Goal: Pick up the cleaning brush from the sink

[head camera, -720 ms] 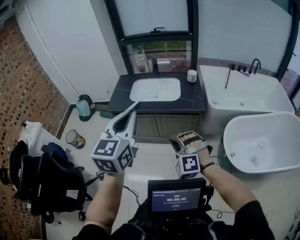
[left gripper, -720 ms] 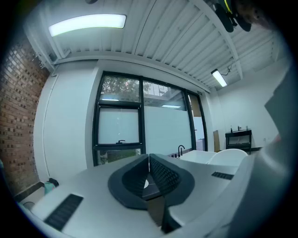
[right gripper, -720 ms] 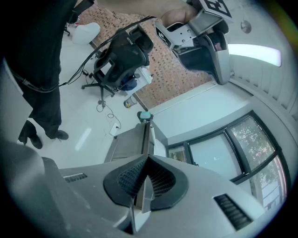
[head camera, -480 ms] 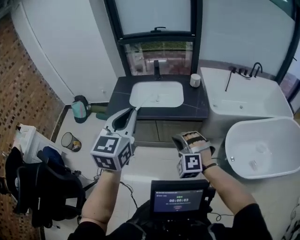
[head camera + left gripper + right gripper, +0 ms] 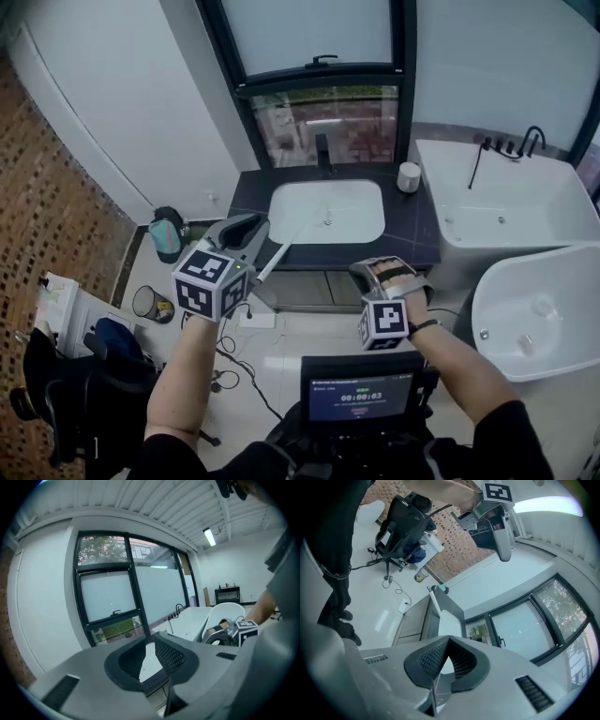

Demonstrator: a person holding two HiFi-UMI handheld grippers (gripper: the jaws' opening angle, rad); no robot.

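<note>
The cleaning brush (image 5: 298, 240) shows as a long white handle. It slants out of the white sink (image 5: 352, 220) over the dark counter's front left edge, and its head is hard to make out. My left gripper (image 5: 246, 228) hovers short of the counter, just left of the handle's near end. Its jaws stand slightly apart with only the sink showing through the gap (image 5: 149, 641). My right gripper (image 5: 380, 272) hangs before the cabinet to the right, and its pads meet at the tips (image 5: 449, 639) with nothing held. The handle (image 5: 433, 603) also shows in the right gripper view.
A black faucet (image 5: 323, 150) stands behind the sink and a white cup (image 5: 408, 176) sits on the counter (image 5: 417, 239). Two white bathtubs (image 5: 511, 211) (image 5: 544, 309) fill the right. A waste bin (image 5: 150, 302), a green container (image 5: 167, 236) and a black chair (image 5: 66, 398) stand at left.
The view has drawn closer to the sink. My left gripper has shifted left and lower in the picture, uncovering the handle's near end. The right gripper has kept its place.
</note>
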